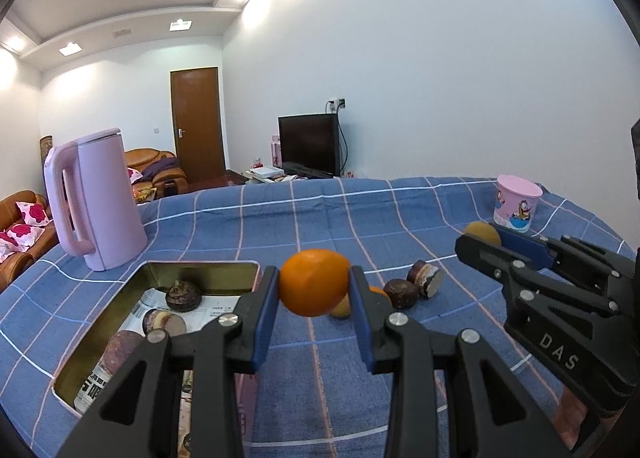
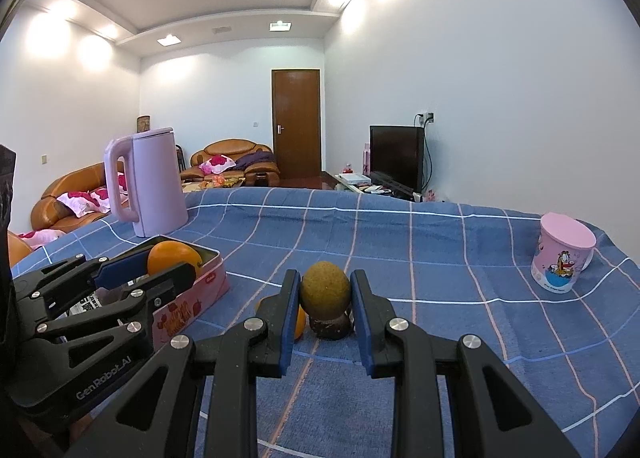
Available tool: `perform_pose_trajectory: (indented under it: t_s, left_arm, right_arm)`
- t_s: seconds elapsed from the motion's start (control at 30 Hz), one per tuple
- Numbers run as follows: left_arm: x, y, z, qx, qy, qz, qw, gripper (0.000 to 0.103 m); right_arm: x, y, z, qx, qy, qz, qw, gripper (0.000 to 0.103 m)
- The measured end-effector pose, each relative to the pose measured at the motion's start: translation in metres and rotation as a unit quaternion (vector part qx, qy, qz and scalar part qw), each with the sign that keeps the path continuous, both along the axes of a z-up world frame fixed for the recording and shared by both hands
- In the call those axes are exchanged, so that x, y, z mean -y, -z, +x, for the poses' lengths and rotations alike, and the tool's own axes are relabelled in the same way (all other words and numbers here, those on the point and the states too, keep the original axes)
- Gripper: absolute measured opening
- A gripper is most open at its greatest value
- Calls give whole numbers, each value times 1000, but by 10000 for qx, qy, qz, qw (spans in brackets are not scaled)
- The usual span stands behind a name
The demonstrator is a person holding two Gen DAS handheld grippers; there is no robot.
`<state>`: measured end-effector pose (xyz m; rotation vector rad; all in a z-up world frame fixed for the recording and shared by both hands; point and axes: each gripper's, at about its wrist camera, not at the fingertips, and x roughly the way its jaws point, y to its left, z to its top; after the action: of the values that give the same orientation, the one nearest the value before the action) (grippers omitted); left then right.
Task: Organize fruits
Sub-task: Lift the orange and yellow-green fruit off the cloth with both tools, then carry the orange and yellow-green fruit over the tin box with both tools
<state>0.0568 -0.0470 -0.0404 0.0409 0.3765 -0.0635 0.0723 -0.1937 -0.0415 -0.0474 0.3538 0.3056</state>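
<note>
My left gripper [image 1: 314, 286] is shut on a round orange [image 1: 314, 282], held above the blue cloth just right of an open pink tin [image 1: 200, 266]. A dark mangosteen [image 1: 183, 295] lies in the tin on printed paper. My right gripper [image 2: 325, 292] is shut on a yellow-brown round fruit [image 2: 325, 289], lifted over a dark fruit [image 2: 330, 326] and a small orange [image 2: 298, 322] on the cloth. The right wrist view has the left gripper [image 2: 168, 264] with its orange [image 2: 174, 258] beside the tin [image 2: 188, 306]. In the left wrist view the right gripper [image 1: 482, 238] is at the right.
Loose on the cloth lie a whole dark fruit [image 1: 402, 292], a halved one [image 1: 426, 278] and a yellowish fruit [image 1: 342, 308]. A tall pink kettle [image 1: 96, 197] stands behind the tin at the left. A pink cartoon cup [image 2: 562, 258] stands far right near the table edge.
</note>
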Motion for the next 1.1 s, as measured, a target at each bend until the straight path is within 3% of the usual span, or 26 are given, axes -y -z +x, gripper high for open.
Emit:
perform_pose_trajectory:
  t_s: [0.5,1.1]
  left_arm:
    - [-8,0,-2,-154,-55,-72,9998,37]
    - [-53,2,-9,-282,-476,-208,9983,37]
  right_arm:
    - [-9,0,-6,28,-29,-104,9999,27]
    - [-49,2,-6,-86,-484,-239,9985,27]
